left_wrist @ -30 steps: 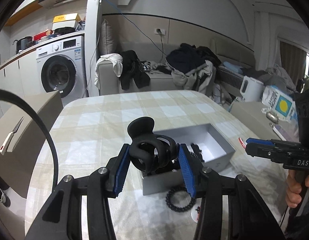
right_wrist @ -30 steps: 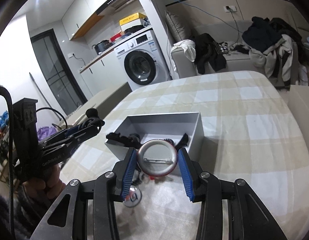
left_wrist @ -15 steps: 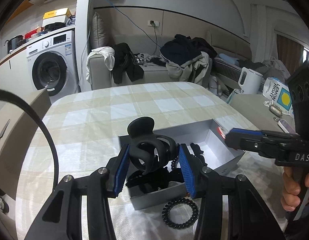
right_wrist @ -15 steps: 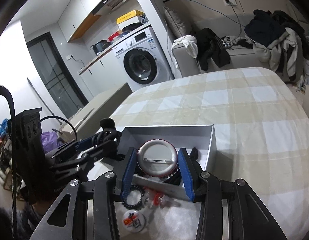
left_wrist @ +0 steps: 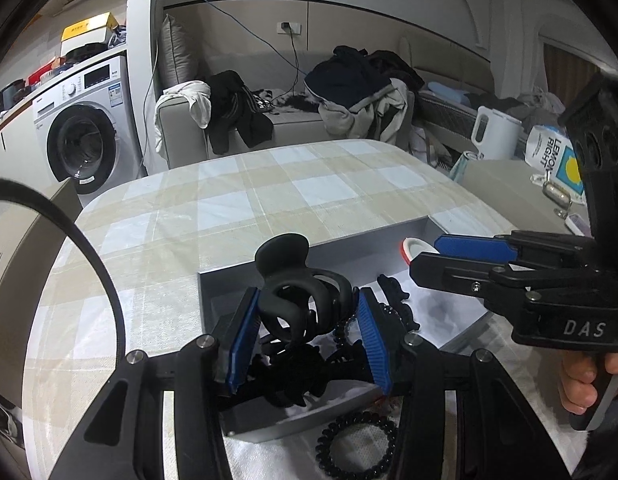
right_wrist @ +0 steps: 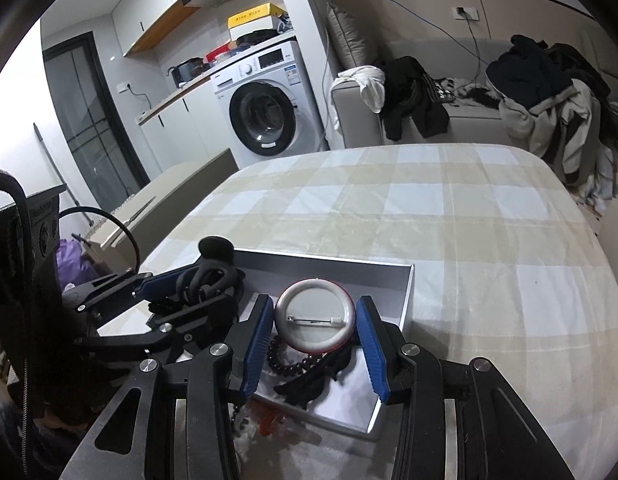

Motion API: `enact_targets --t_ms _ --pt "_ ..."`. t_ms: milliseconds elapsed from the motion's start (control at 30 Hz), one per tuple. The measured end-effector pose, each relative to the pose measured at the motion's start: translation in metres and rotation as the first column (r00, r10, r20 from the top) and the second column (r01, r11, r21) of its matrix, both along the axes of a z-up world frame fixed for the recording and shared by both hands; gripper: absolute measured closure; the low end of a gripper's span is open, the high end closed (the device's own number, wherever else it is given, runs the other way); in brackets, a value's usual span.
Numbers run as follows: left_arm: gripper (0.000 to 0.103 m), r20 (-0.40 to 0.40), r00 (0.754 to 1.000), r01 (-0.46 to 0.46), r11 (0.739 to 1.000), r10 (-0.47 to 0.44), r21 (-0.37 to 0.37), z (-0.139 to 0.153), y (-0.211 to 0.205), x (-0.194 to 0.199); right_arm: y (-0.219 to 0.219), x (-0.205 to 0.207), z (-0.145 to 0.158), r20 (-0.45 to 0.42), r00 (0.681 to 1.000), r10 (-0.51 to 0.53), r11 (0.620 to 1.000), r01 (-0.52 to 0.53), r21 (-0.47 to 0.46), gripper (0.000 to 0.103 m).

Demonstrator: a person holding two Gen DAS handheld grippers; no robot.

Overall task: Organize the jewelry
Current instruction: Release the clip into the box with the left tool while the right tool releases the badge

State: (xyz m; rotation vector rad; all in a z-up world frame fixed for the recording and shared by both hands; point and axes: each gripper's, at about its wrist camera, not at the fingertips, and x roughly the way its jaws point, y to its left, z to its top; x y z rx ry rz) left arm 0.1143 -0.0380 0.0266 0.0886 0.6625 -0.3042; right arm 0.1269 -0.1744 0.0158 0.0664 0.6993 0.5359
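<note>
Above the grey box (left_wrist: 213,292) on the checked tablecloth (left_wrist: 269,184), a black hair claw (left_wrist: 305,300) is clamped in the left gripper (left_wrist: 307,322), while a round pin badge (right_wrist: 315,314) is pinched in the right gripper (right_wrist: 315,338) over the same box.

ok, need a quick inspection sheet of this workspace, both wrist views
Surface: checked beige-and-white tablecloth, bare beyond the box.
Job's things: open grey rectangular box holding black hair accessories and a dark bead bracelet.
Clutter: black spiral hair tie on the cloth beside the box.
Grippers: left tool shut on a black plastic claw clip; right tool shut on a round red-rimmed pin badge; both over the box.
Cables: blue wire along the wall.
Surroundings: white washing machine, clothes-strewn grey sofa.
</note>
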Motion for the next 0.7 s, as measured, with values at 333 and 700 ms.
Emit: enact_targets --t_ms 333,700 --pt "0.060 -0.019 1.000 0.017 1.000 -0.017 -0.014 0.001 -0.002 0.001 -0.016 -0.012 0.009 0.022 1.000 -0.011 1.000 0.010 0.023 0.039" --pt "0.001 0.027 1.000 0.005 0.992 -0.002 -0.123 0.025 0.025 -0.031 -0.053 -0.041 0.014 0.046 0.993 -0.107 0.994 0.106 0.029 0.000"
